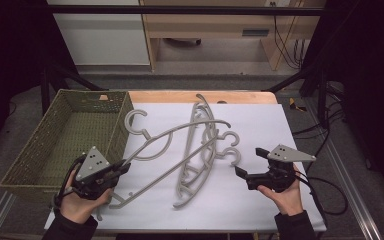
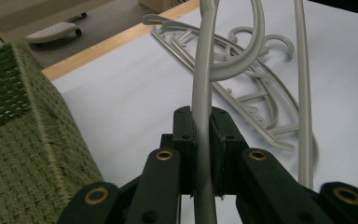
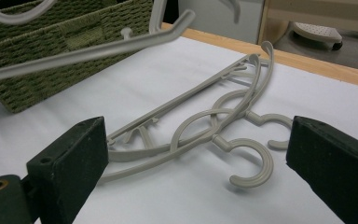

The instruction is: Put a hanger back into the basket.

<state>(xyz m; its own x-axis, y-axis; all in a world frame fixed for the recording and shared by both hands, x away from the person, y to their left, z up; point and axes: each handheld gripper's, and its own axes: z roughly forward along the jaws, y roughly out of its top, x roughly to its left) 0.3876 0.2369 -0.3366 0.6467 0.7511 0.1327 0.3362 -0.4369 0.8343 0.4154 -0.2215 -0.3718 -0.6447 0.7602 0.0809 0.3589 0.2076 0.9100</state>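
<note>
A grey plastic hanger (image 1: 169, 134) hangs tilted above the white paper, its hook (image 1: 134, 120) close to the basket. My left gripper (image 1: 124, 168) is shut on its lower arm; the left gripper view has the grey bar (image 2: 203, 70) clamped between the two pads (image 2: 185, 135). More grey hangers (image 1: 200, 165) lie stacked on the paper at the centre, hooks towards the right. My right gripper (image 1: 248, 161) is open just right of those hooks, with nothing between its fingers. In the right gripper view the lying hangers (image 3: 200, 121) are beyond the wide jaws, and the lifted hanger (image 3: 98, 49) crosses the upper left.
A green woven basket (image 1: 111, 134), nothing showing inside it, stands on the table's left side against the white paper (image 1: 260, 120). The wooden table edge (image 1: 240, 96) runs behind the paper. Cables (image 1: 325, 190) trail at the right, beside the black frame.
</note>
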